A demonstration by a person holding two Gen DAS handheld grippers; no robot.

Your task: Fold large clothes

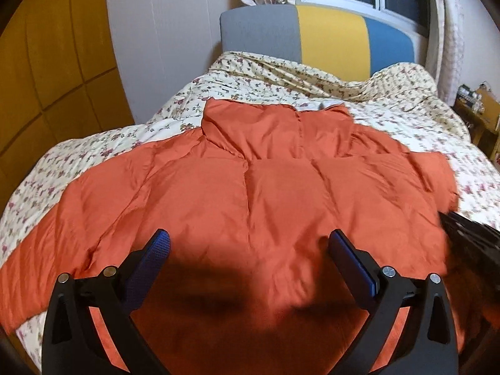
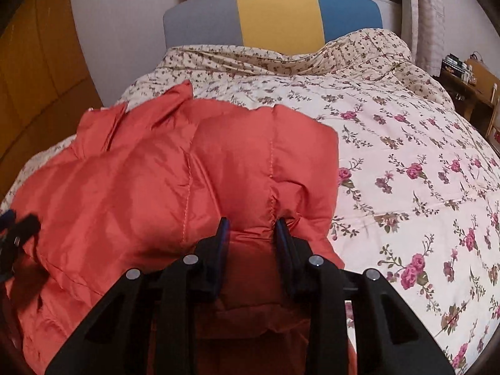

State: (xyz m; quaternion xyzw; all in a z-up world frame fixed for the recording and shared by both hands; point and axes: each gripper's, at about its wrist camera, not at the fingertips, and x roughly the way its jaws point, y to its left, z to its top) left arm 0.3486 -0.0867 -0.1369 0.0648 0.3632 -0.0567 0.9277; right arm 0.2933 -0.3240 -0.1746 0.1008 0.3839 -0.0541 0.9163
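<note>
A puffy orange jacket (image 1: 250, 172) lies spread on the bed with its collar toward the headboard. My left gripper (image 1: 249, 236) hangs open over the jacket's lower middle, with nothing between its blue pads. My right gripper (image 2: 251, 223) is shut on a bunched fold of the jacket (image 2: 125, 181) at its right side, and the fabric puckers between the pads. The right gripper shows as a dark blur (image 1: 468, 237) at the edge of the left wrist view. The left gripper (image 2: 15, 231) appears at the far left of the right wrist view.
A floral quilt (image 2: 406, 156) covers the bed, with bare quilt to the right of the jacket. A grey, yellow and blue headboard (image 1: 328, 37) stands under a window. Wooden panels (image 1: 47, 62) are on the left and a cluttered wooden shelf (image 1: 481, 115) on the right.
</note>
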